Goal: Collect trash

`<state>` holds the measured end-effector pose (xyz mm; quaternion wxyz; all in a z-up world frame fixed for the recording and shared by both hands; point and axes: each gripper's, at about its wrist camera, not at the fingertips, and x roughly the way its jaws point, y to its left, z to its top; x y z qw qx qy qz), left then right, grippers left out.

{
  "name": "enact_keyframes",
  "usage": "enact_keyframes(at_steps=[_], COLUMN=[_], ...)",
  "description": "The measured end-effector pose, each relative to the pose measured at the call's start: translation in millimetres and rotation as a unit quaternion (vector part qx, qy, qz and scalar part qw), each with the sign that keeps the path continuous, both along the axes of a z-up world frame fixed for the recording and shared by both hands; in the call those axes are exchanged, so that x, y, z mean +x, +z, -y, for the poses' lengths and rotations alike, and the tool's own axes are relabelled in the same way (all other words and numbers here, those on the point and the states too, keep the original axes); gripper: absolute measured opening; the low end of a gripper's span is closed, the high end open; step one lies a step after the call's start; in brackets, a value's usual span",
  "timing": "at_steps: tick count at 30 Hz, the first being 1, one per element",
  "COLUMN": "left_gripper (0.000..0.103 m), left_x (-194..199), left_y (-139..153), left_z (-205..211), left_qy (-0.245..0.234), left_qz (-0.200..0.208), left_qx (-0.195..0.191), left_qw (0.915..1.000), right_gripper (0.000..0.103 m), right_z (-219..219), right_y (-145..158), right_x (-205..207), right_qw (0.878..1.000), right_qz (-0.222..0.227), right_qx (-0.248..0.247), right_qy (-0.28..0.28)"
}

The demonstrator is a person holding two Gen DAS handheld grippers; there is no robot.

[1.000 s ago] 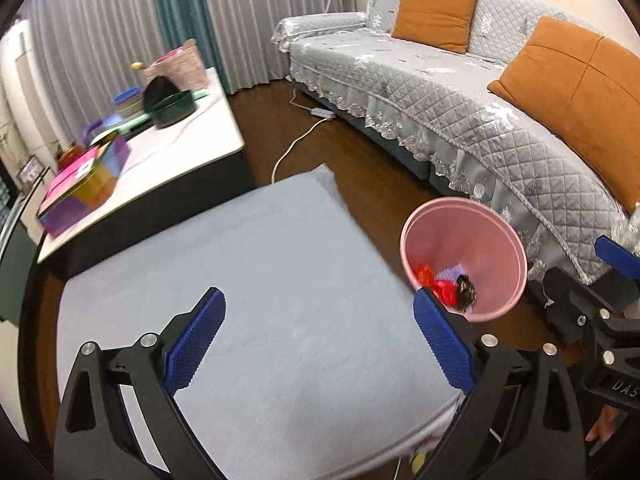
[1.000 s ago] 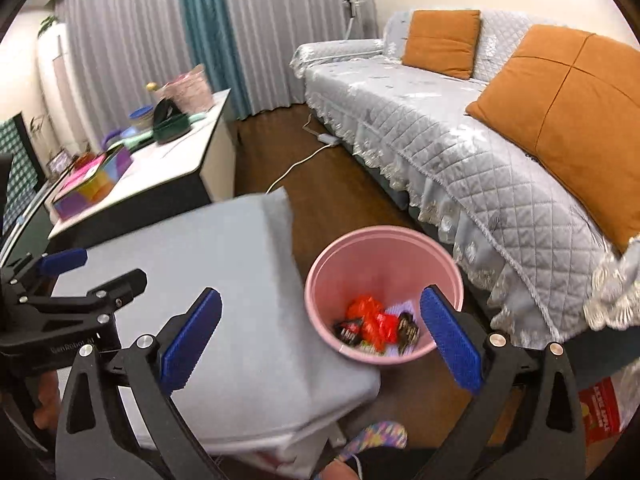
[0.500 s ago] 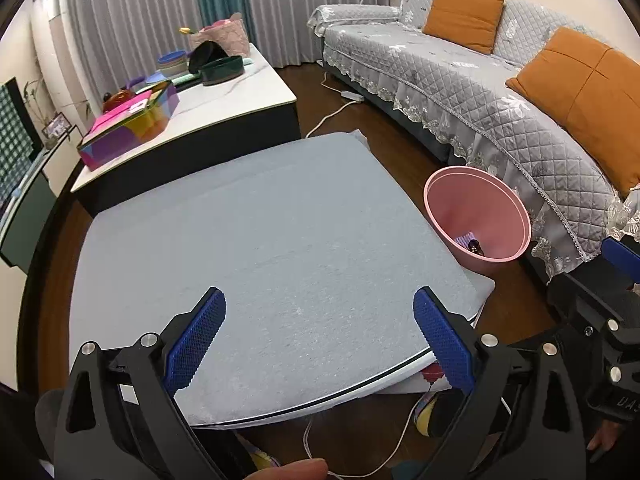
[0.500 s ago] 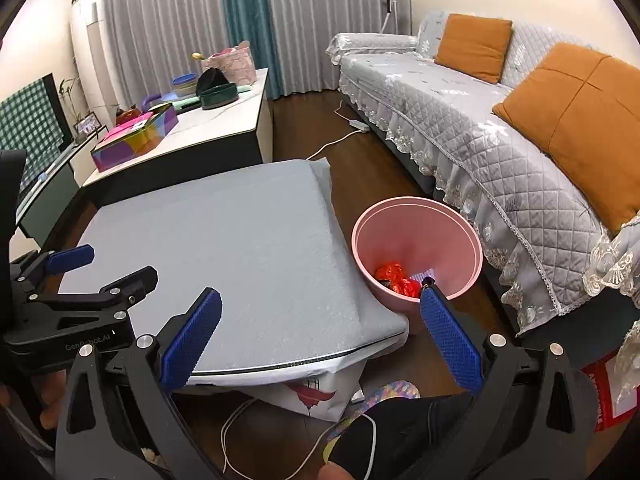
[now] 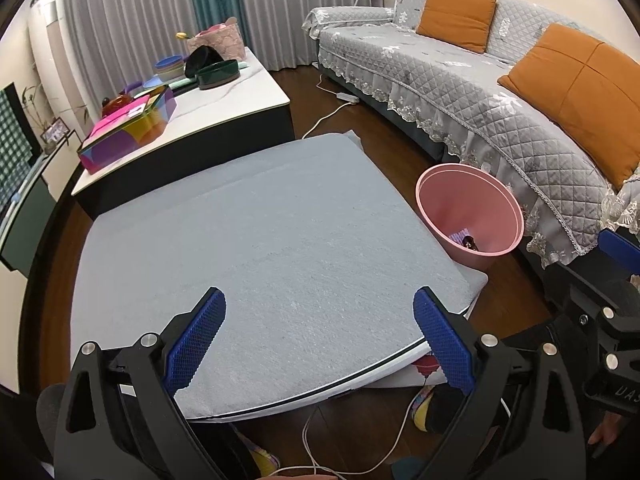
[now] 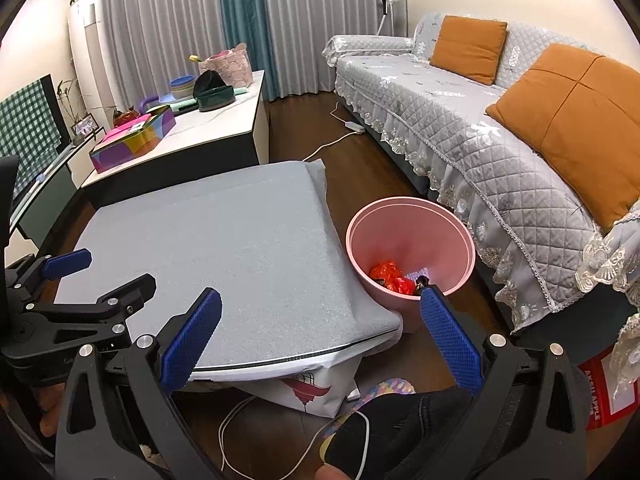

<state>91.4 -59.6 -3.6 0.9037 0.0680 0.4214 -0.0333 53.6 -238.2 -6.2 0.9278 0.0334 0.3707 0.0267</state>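
- I am looking over the bench [image 5: 280,240], which is sitting directly ahead of both grippers.
- The trash bin [image 6: 410,256] is standing on the floor just beside the bench's right edge, between the bench and the sofa [image 6: 480,132].
- Wrappers [image 6: 390,278] are lying in the bottom of the bin.
- A cabinet [image 5: 224,100] is standing behind the bench, carrying a box [image 5: 128,130] and bowls [image 5: 218,72].
- A cable [image 5: 332,112] is running across the floor behind the bench, toward the sofa.
- A bag [image 6: 304,388] is sitting under the bench's near edge.
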Motion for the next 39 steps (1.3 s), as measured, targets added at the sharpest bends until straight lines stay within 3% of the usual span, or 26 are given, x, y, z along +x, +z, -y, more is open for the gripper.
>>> enact_keyframes(at_steps=[39], left_gripper=[0.092], left_x=[-5.0], left_y=[-3.8], left_z=[2.9], left_qy=[-0.002], left_qz=[-0.003], left_qx=[0.005], left_qw=[1.0], right_gripper=[0.098], right_z=[3.5], right_y=[-0.4], right_x=[-1.9], right_qw=[1.0], right_qz=[-0.002], right_qx=[0.001], right_qy=[0.001])
